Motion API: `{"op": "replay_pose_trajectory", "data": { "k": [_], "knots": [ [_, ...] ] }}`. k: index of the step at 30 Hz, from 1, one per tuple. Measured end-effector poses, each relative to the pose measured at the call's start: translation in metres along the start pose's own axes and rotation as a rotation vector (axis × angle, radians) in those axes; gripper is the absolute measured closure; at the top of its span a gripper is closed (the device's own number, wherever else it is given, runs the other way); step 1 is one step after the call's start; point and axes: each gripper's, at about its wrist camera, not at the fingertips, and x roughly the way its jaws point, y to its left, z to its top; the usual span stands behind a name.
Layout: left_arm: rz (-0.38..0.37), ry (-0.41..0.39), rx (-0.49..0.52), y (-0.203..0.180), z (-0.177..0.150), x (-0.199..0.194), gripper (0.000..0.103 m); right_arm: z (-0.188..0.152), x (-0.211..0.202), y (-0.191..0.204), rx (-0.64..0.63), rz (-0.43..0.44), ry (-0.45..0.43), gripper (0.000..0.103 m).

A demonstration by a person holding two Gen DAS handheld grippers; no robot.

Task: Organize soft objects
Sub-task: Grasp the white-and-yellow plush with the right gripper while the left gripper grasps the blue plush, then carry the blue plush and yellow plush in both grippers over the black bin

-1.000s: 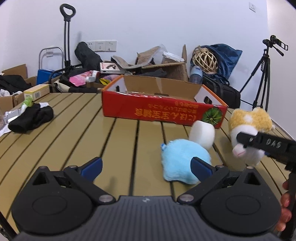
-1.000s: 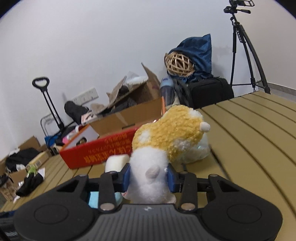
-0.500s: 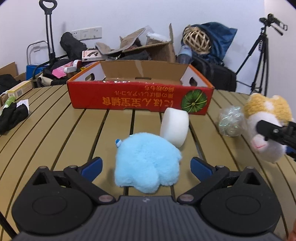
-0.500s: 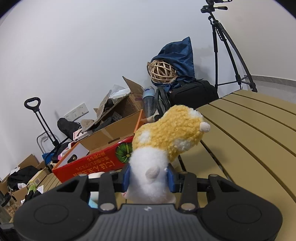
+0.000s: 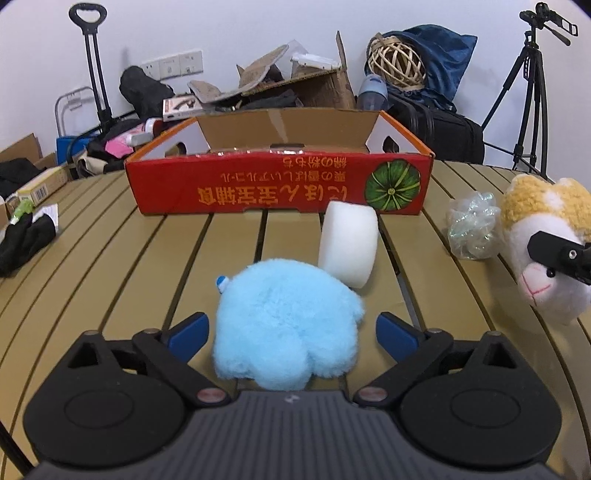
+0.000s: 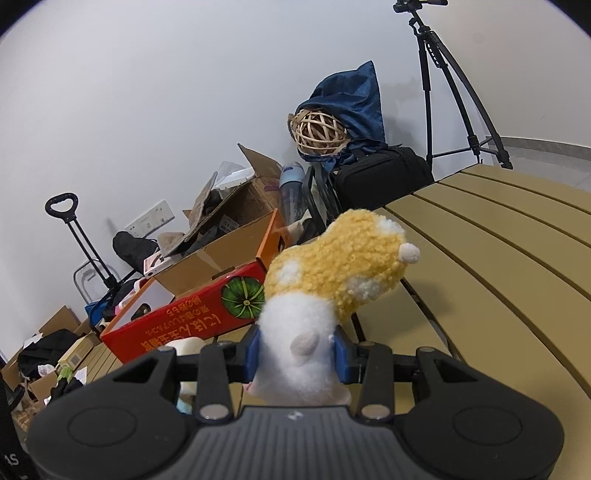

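Observation:
A fluffy light-blue plush (image 5: 284, 321) lies on the slatted table between the spread fingers of my left gripper (image 5: 291, 334), which is open around it. A white foam cylinder (image 5: 349, 242) leans just behind the plush. My right gripper (image 6: 297, 354) is shut on a yellow-and-white plush animal (image 6: 332, 280), held above the table; the same plush animal (image 5: 546, 236) shows at the right edge of the left wrist view. The open red cardboard box (image 5: 280, 184) stands behind the foam; in the right wrist view the red box (image 6: 192, 321) lies to the left.
A crumpled clear mesh ball (image 5: 471, 225) rests on the table right of the box. Black cloth (image 5: 22, 236) lies at the table's left edge. Behind the table are cardboard boxes, bags, a wicker ball (image 5: 397, 61), a trolley handle (image 5: 86, 14) and a tripod (image 5: 532, 92).
My left gripper has swung right and closed in until the blue plush sits between its open fingers. The right gripper has lifted and tilted with the yellow plush still held.

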Motion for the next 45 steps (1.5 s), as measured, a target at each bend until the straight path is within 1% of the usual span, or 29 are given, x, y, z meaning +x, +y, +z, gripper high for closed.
{"op": "replay_pose_trajectory", "data": {
  "k": [1, 2, 3, 7, 16, 25, 34, 39, 45],
  "knots": [
    [-0.003, 0.013, -0.005, 0.001, 0.000, 0.002, 0.012, 0.000, 0.000, 0.000, 0.000, 0.001, 0.001, 0.065],
    [-0.005, 0.024, -0.009, 0.002, -0.001, 0.004, 0.022, 0.000, 0.000, 0.000, -0.001, 0.003, 0.001, 0.065],
    [-0.005, 0.038, -0.014, 0.003, -0.001, 0.006, 0.027, 0.000, 0.000, 0.000, -0.002, 0.003, 0.002, 0.065],
    [-0.021, 0.022, -0.032, 0.009, -0.004, 0.004, 0.031, 0.000, -0.003, 0.002, -0.017, 0.002, 0.002, 0.065],
    [-0.025, -0.034, -0.032, 0.013, -0.008, -0.016, 0.032, -0.002, -0.008, 0.008, -0.051, 0.003, 0.010, 0.065],
    [-0.055, -0.082, -0.042, 0.024, -0.014, -0.049, 0.032, -0.006, -0.030, 0.025, -0.110, 0.012, 0.001, 0.065],
    [-0.074, -0.134, -0.048, 0.033, -0.029, -0.099, 0.032, -0.021, -0.074, 0.045, -0.186, 0.033, -0.011, 0.065],
    [-0.083, -0.161, -0.047, 0.040, -0.045, -0.130, 0.032, -0.036, -0.104, 0.050, -0.212, 0.046, -0.009, 0.065],
    [-0.089, -0.180, -0.046, 0.052, -0.070, -0.163, 0.032, -0.054, -0.140, 0.055, -0.239, 0.062, -0.032, 0.065]
  ]
}}
